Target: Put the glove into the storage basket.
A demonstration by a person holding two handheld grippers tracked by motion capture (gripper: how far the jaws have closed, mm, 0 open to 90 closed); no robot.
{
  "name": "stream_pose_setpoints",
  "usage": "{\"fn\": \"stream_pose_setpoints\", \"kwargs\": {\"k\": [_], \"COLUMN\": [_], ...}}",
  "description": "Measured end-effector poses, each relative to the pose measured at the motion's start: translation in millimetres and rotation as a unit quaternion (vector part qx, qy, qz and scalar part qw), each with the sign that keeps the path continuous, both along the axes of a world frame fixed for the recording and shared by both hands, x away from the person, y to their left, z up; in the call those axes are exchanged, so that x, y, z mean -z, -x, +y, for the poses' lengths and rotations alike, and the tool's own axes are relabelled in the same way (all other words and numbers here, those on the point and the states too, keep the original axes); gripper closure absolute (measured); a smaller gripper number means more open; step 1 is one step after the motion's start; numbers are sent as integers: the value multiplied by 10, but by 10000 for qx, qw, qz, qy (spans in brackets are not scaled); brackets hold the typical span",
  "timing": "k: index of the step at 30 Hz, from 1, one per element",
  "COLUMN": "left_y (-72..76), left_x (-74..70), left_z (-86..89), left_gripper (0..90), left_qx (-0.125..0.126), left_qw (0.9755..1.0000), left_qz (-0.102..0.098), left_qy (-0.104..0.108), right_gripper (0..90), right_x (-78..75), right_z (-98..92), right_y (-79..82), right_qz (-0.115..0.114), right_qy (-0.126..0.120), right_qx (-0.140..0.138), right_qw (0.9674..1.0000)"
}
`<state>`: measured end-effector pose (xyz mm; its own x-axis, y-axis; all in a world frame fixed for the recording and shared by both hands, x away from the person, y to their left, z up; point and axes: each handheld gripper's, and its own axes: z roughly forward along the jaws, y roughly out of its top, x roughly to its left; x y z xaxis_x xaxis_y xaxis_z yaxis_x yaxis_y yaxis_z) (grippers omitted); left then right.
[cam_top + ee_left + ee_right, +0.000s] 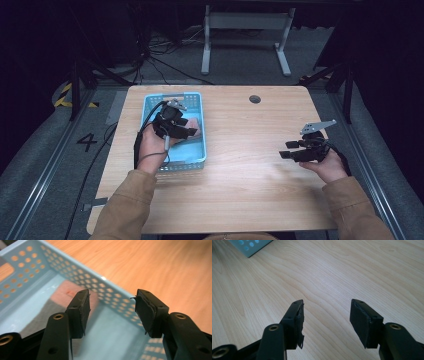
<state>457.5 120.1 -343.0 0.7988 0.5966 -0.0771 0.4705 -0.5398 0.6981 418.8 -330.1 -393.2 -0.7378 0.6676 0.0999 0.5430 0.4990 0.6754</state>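
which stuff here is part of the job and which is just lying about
Part of the job:
- blue basket
- pinkish flat item lying in it
- left gripper, jaws open over the basket

Just about:
- right gripper, open over bare table
- grey desk frame behind
- cables on the floor

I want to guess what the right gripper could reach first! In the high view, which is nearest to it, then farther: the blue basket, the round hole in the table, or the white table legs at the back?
From the right gripper:
1. Round hole, on the tabletop, up and left.
2. Blue basket, at the table's left.
3. White table legs, on the floor beyond the table.
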Motion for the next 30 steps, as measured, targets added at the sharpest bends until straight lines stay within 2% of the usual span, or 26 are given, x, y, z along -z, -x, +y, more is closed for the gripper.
{"fn": "stream_pose_setpoints", "kwargs": {"k": [1, 2, 3, 4, 5, 6, 7, 11, 14, 15, 16, 17, 18, 21, 23, 24, 26, 30], "left_y": [0, 96, 96, 187, 187, 273, 273, 450, 611, 611, 686, 686, 739, 773, 802, 821, 833, 926], "left_x": [0, -35, -35, -54, -54, -70, -70, -80, -57, -57, -17, -17, 40, 105, 183, 255, 275, 369], "left_z": [0, -29, -29, -64, -64, -91, -91, -146, -211, -211, -251, -251, -288, -308, -299, -301, -300, -303], "left_gripper": [461, 461, 459, 449, 440, 439, 438, 448, 429, 420, 410, 406, 402, 395, 395, 384, 380, 378], "left_qx": [0, 99, 99, 178, 178, 297, 297, 457, 635, 635, 776, 776, 897, 1044, 1097, 1129, 1133, 1238], "left_qw": [10000, 9999, 9999, 9998, 9998, 9995, 9995, 9989, 9979, 9979, 9968, 9968, 9958, 9944, 9938, 9935, 9934, 9921], "left_qz": [0, -45, -45, -92, -92, -71, -71, 8, -56, -56, -26, -26, 0, 60, 93, 165, 166, 195], "left_qy": [0, 9, 9, -8, -8, 1, 1, 59, 96, 96, 163, 163, 186, 131, 149, -18, -70, -47], "right_gripper": [459, 459, 459, 458, 458, 459, 459, 465, 468, 468, 469, 471, 471, 473, 478, 482, 483, 492], "right_x": [0, 25, 25, 45, 45, 61, 61, 97, 106, 106, 108, 110, 112, 112, 110, 116, 122, 154], "right_z": [0, 26, 26, 49, 49, 68, 68, 128, 157, 157, 171, 175, 178, 184, 187, 186, 190, 213], "right_y": [0, 3, 3, 12, 12, 30, 30, 78, 89, 89, 101, 104, 108, 119, 143, 160, 166, 196], "right_qz": [0, 3, 3, 13, 13, -6, -6, 27, 55, 55, 69, 70, 80, 95, 41, -10, -20, -51], "right_qy": [0, 45, 45, 89, 89, 110, 110, 173, 178, 178, 199, 207, 215, 224, 193, 155, 179, 205], "right_qx": [0, -59, -59, -96, -96, -139, -139, -272, -349, -349, -378, -400, -409, -430, -443, -487, -497, -602], "right_qw": [10000, 10000, 10000, 9999, 9999, 9998, 9998, 9995, 9992, 9992, 9991, 9990, 9989, 9988, 9988, 9987, 9986, 9980]}}
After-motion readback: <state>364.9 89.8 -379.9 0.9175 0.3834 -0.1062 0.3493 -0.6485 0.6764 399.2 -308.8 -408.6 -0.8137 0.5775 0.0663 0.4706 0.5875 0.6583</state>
